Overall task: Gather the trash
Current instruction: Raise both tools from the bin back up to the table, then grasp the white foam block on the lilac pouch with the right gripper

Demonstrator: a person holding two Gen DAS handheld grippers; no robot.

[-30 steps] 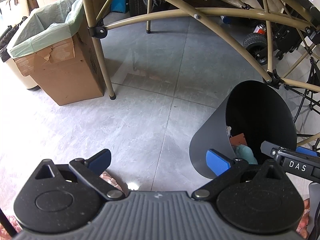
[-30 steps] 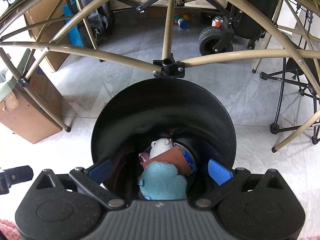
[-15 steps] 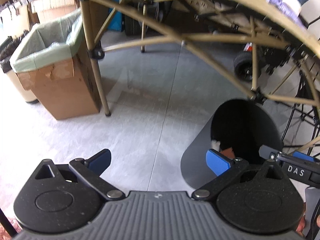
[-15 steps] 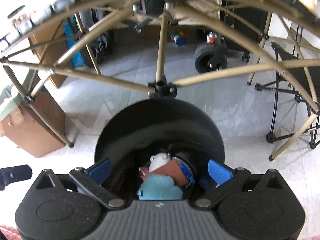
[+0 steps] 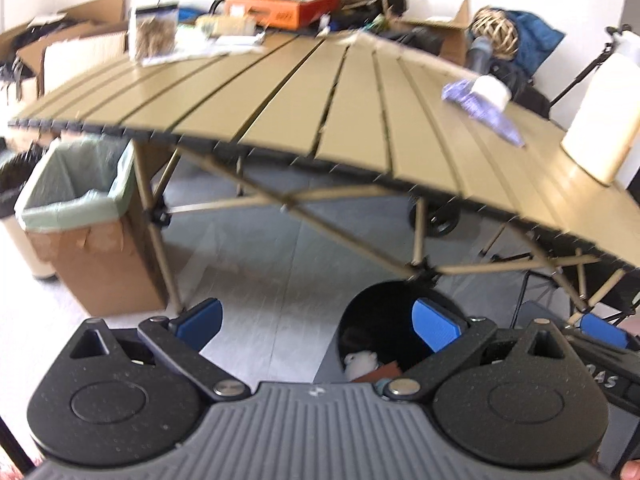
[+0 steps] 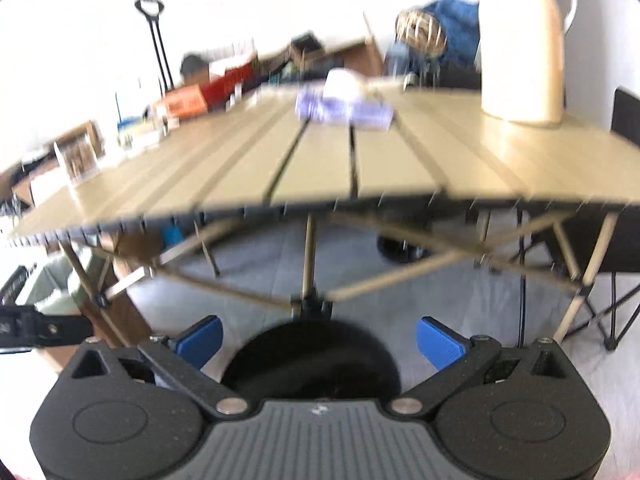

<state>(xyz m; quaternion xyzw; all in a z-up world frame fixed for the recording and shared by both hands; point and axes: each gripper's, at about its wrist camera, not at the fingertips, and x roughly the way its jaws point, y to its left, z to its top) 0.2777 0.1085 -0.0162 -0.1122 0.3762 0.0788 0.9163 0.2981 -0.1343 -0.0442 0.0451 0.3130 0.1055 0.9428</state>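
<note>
Currently both of your hand-held grippers are empty with jaws spread wide. Left hand-held gripper sits low, above the floor, in front of the counter edge; its blue pads have nothing between them. Right hand-held gripper is the same: pads apart, nothing held, sitting directly above the black bin.

Black bin stands on the floor under the near edge of the counter, just below a black frame joint. Left view shows trash inside: a white crumpled piece and a reddish-brown piece beside it. Right view shows only the bin's dark mouth, contents not readable.

Still on the counter: a purple wrapper lying flat near the right side, with a white roll-like item touching its far end. Right view shows the same pair, purple wrapper and white item, blurred, near the counter middle. A tall cream jug stands upright to the right of them, well apart.

Far left end of the counter holds a clear container with brown contents, papers and an orange box. A cardboard box lined with a green bag stands on the floor by the counter's left leg, well apart from the black bin.

Both views are motion-blurred; fine detail isn't reliable.
</note>
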